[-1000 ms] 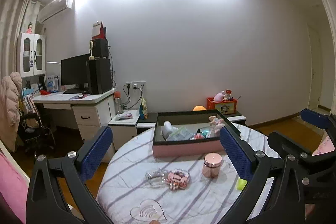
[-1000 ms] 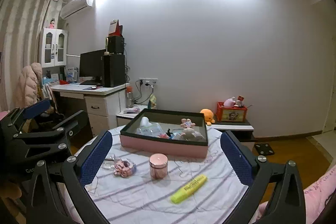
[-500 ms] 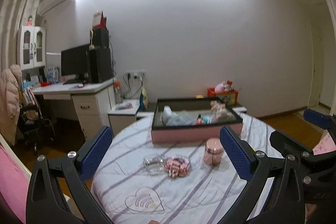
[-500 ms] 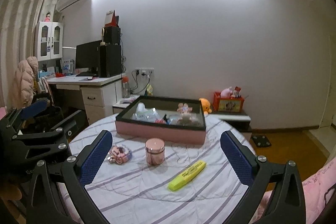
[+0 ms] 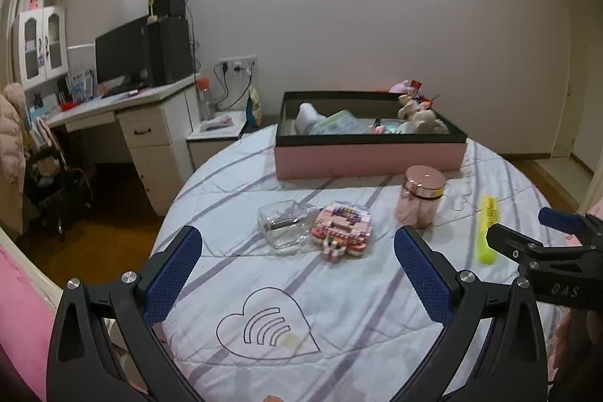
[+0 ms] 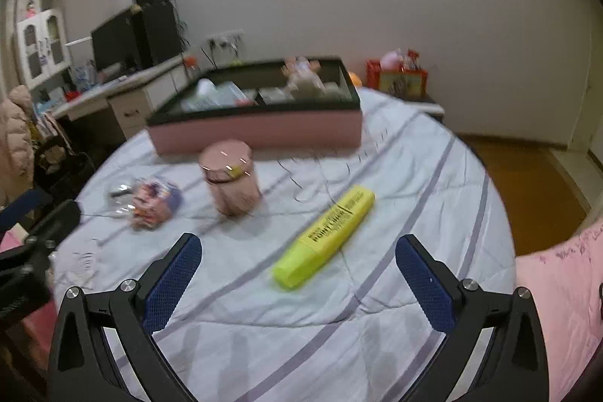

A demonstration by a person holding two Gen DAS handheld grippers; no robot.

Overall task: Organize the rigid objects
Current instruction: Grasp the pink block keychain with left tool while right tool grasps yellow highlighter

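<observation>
right hand-held gripper (image 6: 297, 274) (jaws wide) above highlighter (image 6: 325, 237)

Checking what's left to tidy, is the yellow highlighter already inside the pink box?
No, the highlighter lies on the table cover, in front of the box and apart from it.

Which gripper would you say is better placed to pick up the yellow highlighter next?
Right: the right gripper is open with the yellow highlighter lying just ahead; the left gripper faces the pink toy.
</observation>
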